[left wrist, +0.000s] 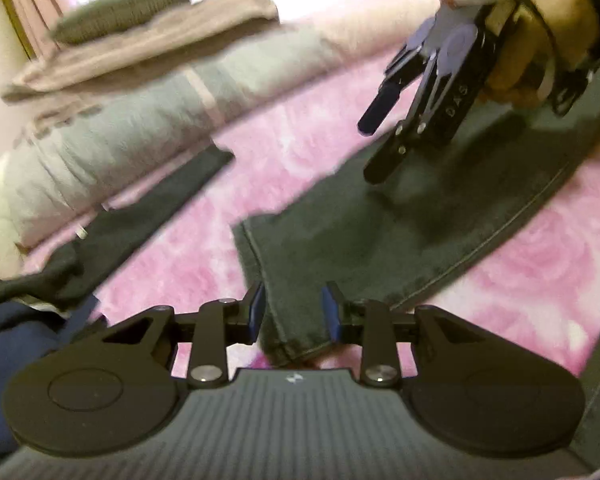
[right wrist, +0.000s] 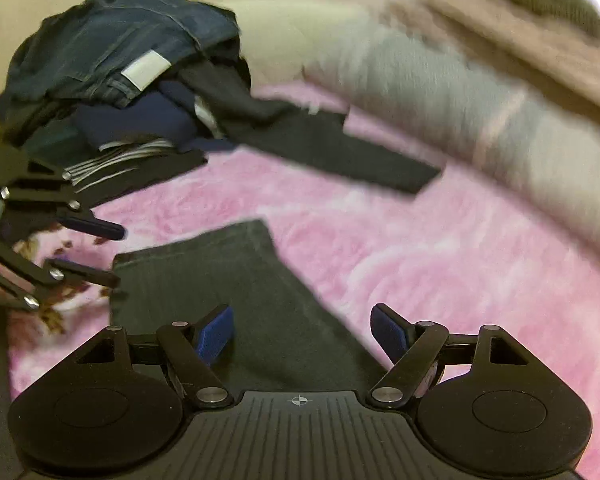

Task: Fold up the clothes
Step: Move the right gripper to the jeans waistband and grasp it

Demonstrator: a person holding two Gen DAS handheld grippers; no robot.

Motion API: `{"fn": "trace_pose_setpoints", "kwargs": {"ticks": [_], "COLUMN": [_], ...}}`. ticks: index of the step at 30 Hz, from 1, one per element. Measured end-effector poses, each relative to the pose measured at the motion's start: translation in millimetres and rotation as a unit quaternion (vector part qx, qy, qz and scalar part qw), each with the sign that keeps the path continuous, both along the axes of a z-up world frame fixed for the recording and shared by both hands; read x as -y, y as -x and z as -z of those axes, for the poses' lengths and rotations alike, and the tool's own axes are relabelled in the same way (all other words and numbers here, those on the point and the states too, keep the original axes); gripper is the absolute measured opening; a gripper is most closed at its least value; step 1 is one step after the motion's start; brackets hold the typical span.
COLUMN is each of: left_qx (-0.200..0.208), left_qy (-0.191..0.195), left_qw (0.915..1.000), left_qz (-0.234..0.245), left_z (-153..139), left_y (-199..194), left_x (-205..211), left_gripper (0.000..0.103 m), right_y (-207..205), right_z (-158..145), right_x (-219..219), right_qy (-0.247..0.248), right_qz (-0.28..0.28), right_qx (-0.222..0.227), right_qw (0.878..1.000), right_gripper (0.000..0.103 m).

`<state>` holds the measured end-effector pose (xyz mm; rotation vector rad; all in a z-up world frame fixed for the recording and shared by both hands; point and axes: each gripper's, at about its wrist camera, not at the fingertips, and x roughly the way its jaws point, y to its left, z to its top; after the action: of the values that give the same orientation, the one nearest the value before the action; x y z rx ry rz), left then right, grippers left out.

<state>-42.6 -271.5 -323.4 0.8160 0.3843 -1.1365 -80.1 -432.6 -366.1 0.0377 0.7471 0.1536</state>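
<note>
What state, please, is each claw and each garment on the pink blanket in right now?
Left claw: open, grey trouser hem between its pads, no grip visible.
Right claw: open wide, empty, over the trousers.
Grey trousers: laid flat on the pink blanket.
Black garment: spread out, unfolded.
Clothes pile: heaped, unfolded.

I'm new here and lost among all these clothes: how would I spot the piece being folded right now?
Find the fluffy pink blanket. In its middle lie the dark grey trousers, spread flat, light stitching along the seam. Unlike the heaped pile of clothes behind, they lie alone and smooth.
</note>
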Motion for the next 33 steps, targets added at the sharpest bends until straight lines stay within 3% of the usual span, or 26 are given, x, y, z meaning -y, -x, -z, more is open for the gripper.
{"fn": "trace_pose_setpoints", "kwargs": {"ticks": [3, 5, 8, 11, 13, 17, 20, 24, 30, 33], "left_qx": [0.005, 0.003, 0.024, 0.045, 0.051, 0.058, 0.06, 0.071, 0.032, 0.004], "left_qy": [-0.036, -0.035, -0.038, -0.04, -0.037, -0.023, -0.001, 0.02, 0.022, 0.022], "left_qw": [0.9993, 0.9991, 0.9985, 0.998, 0.998, 0.9974, 0.9945, 0.9814, 0.9554, 0.9423], "left_qz": [-0.008, -0.024, -0.03, -0.019, -0.005, 0.036, 0.086, 0.177, 0.293, 0.334], "left_z": [16, 13, 5, -6, -16, -42, -60, -74, -75, -69], "left_y": [-2, -4, 5, 25, 44, 97, 148, 225, 324, 369], "left_x": [12, 13, 13, 15, 19, 39, 62, 103, 176, 205], "left_gripper": [0.029, 0.032, 0.032, 0.032, 0.032, 0.032, 0.036, 0.04, 0.04, 0.041], "right_y": [14, 39, 100, 173, 221, 319, 404, 518, 621, 640], "right_z": [-2, -12, -24, -22, -15, -3, -29, -62, -73, -65], "right_x": [6, 17, 26, 40, 56, 95, 103, 113, 165, 212], "right_qy": [0.013, -0.036, -0.068, -0.083, -0.101, -0.147, -0.166, -0.165, -0.112, -0.123], "right_qz": [0.043, 0.069, 0.11, 0.167, 0.218, 0.343, 0.365, 0.402, 0.499, 0.514], "right_qx": [0.01, 0.031, 0.051, 0.032, 0.014, -0.017, 0.053, 0.131, 0.096, 0.081], "right_qw": [0.999, 0.996, 0.99, 0.982, 0.971, 0.928, 0.915, 0.891, 0.854, 0.845], "right_gripper": [0.079, 0.079, 0.079, 0.079, 0.079, 0.079, 0.079, 0.079, 0.079, 0.079]}}
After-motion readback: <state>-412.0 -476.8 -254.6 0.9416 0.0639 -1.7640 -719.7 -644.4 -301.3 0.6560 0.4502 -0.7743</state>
